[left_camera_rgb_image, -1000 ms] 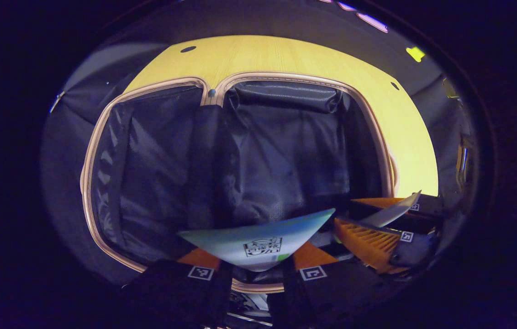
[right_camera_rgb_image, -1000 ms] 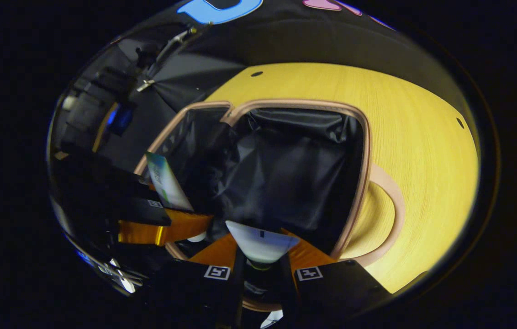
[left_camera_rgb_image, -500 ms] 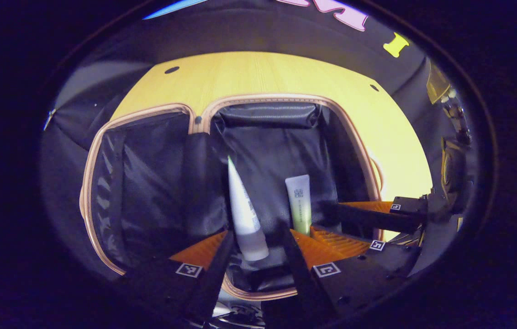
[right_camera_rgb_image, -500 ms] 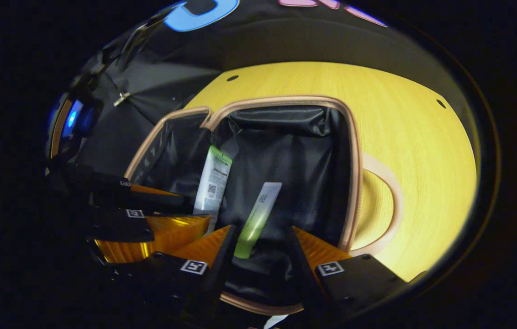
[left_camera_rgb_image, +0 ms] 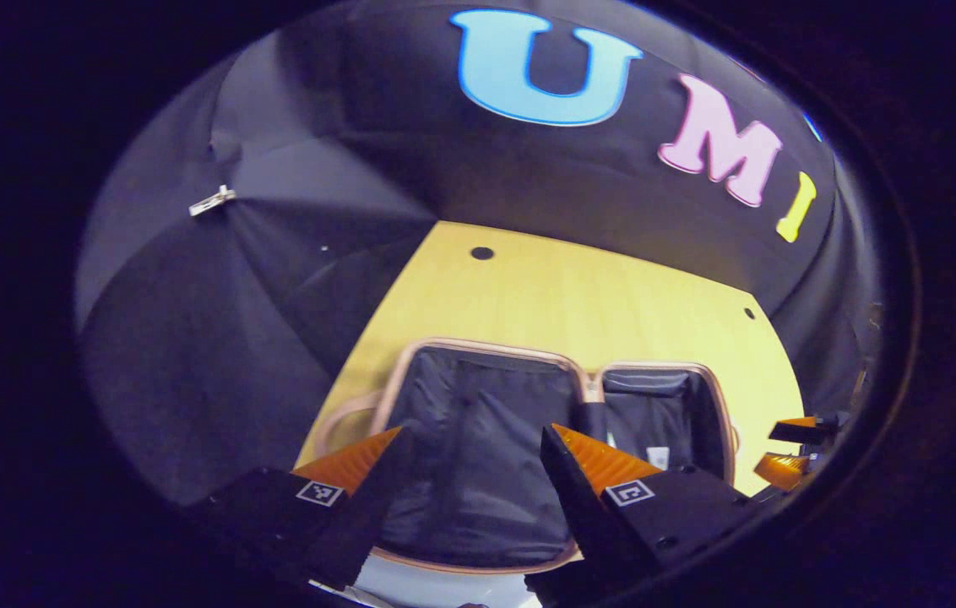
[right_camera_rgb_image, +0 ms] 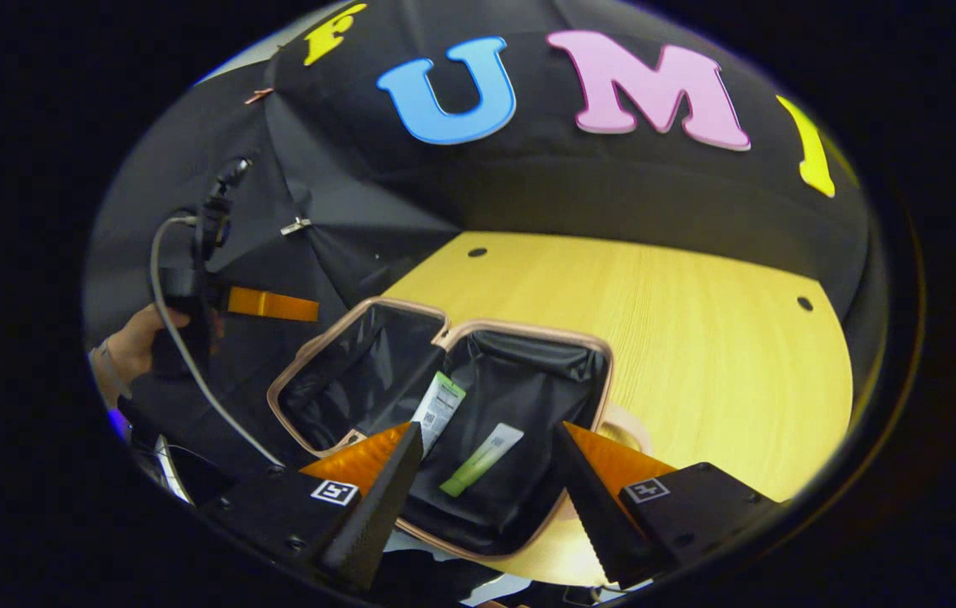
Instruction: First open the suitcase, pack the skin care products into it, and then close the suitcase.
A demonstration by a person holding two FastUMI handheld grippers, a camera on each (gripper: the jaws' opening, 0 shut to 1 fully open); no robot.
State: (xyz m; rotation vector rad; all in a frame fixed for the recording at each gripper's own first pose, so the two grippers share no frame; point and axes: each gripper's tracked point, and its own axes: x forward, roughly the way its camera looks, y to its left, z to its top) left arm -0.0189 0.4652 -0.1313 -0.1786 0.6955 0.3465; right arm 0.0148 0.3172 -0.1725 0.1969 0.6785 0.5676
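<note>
The suitcase lies open flat on the table, its two black-lined halves side by side, joined at a hinge at the far side. In the right gripper view two tubes rest in the nearer half: a white tube leaning against the divider, and a green tube lying on the lining beside it, the two apart. The other half looks bare, as far as I can tell.

Judging by the sagging, creased lining, the case is soft-sided and light; a half should fold over easily but may flop, so the firm piped rim of the bare half, at its outer edge away from the hinge, looks the best place to take hold. The tubes are small, light and smooth, and could slide when the halves meet.

The right gripper hangs above the case, its fingers spread wide with nothing between them. The left gripper is likewise spread and bare, raised over the case, which shows low in its view. In the right gripper view a hand holds the left gripper off to the side, well apart from the case
</note>
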